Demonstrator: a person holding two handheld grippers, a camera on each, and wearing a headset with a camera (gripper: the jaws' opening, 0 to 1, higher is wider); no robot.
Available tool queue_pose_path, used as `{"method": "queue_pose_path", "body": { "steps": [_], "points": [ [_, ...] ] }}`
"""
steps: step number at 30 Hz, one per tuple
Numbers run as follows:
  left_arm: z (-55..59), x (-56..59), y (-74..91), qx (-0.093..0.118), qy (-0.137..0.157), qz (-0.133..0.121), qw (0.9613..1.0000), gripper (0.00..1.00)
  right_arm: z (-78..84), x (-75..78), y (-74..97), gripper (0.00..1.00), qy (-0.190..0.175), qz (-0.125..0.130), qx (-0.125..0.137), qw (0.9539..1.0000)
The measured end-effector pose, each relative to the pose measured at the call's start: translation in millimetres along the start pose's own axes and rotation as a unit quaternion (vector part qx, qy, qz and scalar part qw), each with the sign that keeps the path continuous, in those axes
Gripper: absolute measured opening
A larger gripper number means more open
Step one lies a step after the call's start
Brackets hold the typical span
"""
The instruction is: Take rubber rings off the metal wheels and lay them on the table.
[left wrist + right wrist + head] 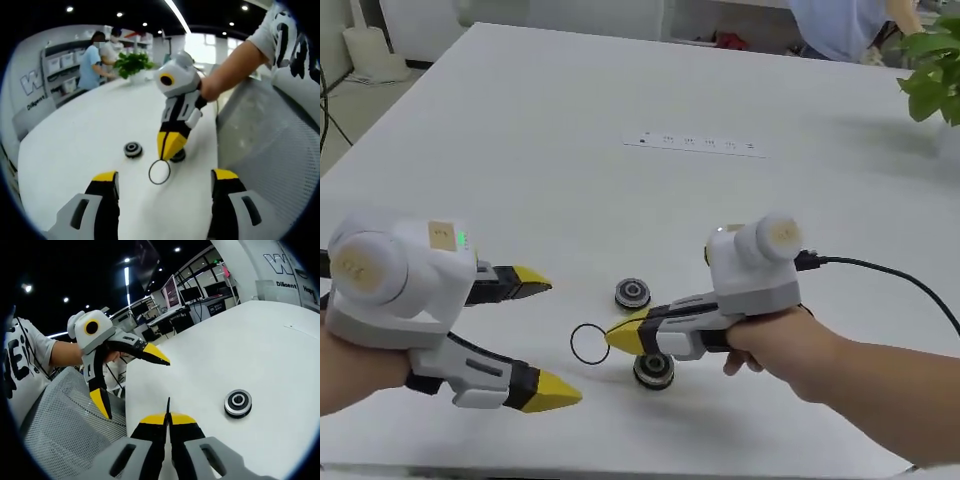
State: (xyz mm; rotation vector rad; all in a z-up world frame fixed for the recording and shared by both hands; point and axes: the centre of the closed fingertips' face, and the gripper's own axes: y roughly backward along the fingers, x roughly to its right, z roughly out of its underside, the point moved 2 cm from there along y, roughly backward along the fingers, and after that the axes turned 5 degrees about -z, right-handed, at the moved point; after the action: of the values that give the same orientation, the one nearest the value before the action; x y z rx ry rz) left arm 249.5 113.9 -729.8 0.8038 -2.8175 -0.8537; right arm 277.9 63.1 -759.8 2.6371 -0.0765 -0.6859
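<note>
White surface [570, 150]: matt, broad, carries every item listed.

Left tool [548, 338]: grey body, black jaws, yellow tips. It sits at the left of the head view, low over the surface. Jaws are spread wide with nothing between them, and the tips point right, toward the ring.

Rubber ring [571, 343]: one, thin, black. It lies just right of the left tool's tips, at the front of the surface. One edge is pinched in the right tool. In the right gripper view it shows as a thin black sliver rising from between the closed jaws. Whether its free edge touches the surface cannot be told.

Far wheel [632, 293]: small metal disc with a dark outer band and a pale hub. It lies flat, just behind the ring and apart from it.

Near wheel [653, 372]: same kind, lying flat. It is near the ring, to its right, and partly covered by the right tool's jaws.

Right tool [618, 336]: same make as the left. Jaws are pressed together on the ring, tips pointing left. It is held in a hand [790, 345].

Socket strip [695, 143]: flush row, mid-surface, well behind the wheels.

Cable [880, 270]: black, running from the right tool's rear to the right edge.

Plant [932, 75]: green leaves, far right corner.
</note>
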Motion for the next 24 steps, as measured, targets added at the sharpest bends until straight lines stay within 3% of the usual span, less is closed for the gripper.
{"method": "queue_pose_path", "body": {
  "steps": [13,24],
  "points": [
    [1.0,2.4,-3.0,-0.001,0.006,0.005,1.0,0.76,16.8,3.4,-5.1,0.0,0.012,0.015,-0.027,0.9994],
    [0.1,2.7,-1.4,-0.003,0.004,0.004,1.0,0.76,18.0,7.5,-2.0,0.14,0.029,0.032,-0.03,0.9986]
  ]
}}
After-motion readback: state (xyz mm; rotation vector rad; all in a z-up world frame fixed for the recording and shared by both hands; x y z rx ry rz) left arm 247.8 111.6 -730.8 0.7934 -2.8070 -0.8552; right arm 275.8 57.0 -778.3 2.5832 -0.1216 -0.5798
